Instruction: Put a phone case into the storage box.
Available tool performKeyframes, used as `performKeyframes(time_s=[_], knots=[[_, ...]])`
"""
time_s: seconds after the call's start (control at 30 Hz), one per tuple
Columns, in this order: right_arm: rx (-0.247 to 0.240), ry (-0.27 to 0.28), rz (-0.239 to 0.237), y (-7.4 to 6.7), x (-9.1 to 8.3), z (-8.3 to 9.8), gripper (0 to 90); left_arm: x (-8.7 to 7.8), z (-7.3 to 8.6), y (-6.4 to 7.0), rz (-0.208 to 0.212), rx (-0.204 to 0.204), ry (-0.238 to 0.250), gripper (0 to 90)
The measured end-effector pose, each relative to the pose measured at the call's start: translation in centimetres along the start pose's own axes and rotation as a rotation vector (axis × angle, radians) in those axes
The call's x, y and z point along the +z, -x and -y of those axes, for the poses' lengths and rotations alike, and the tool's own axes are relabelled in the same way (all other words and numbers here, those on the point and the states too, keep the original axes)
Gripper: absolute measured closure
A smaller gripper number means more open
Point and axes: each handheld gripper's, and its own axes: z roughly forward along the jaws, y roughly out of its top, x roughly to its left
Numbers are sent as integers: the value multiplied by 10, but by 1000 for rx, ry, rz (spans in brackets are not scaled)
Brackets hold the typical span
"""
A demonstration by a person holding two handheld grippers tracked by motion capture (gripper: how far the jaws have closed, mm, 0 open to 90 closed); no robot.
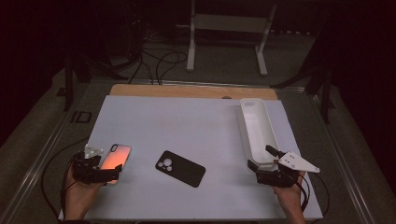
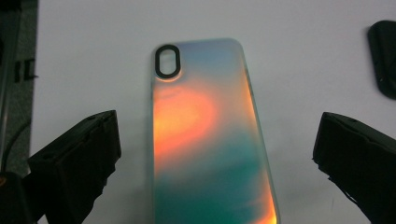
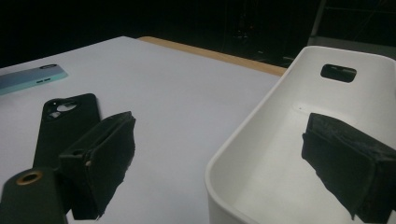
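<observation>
An iridescent orange and teal phone case (image 1: 116, 157) (image 2: 210, 140) lies flat at the table's near left, camera hole pointing away. My left gripper (image 1: 105, 175) (image 2: 215, 158) is open, its jaws standing on either side of the case's near end without touching it. A black phone case (image 1: 180, 168) (image 3: 63, 123) lies in the middle of the table. A long white bin (image 1: 257, 128) (image 3: 289, 140) stands at the right, nothing in it. My right gripper (image 1: 262, 163) (image 3: 219, 158) is open and straddles the bin's near left wall, one jaw inside, one outside.
The white table top (image 1: 187, 121) has a wooden strip (image 1: 187, 91) along its far edge. A white frame stand (image 1: 229, 32) and cables (image 1: 159, 60) are on the floor beyond. The iridescent case (image 3: 28, 77) shows far left in the right gripper view.
</observation>
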Motion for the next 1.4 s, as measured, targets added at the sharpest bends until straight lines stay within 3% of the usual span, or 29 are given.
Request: performKeyframes(time_s=[0.23,0.5,0.8,1.0,1.17,1.4], knots=[[3,1,2,0,-1,0,94,18,-2,3,-40,0,-85,0],[1,-2,2,0,0,0,94,31,7,0,-39,-33,-130,2],[0,-4,1,-1,0,0,94,32,8,-2,-32,-46,-151,34],[-1,-9,9,-1,1,0,94,31,3,1,-44,-53,-203,59],[-1,-10,9,-1,1,0,94,28,0,4,-36,-35,-216,158],[-2,-14,9,-1,2,0,94,27,4,3,-25,-37,-185,169]])
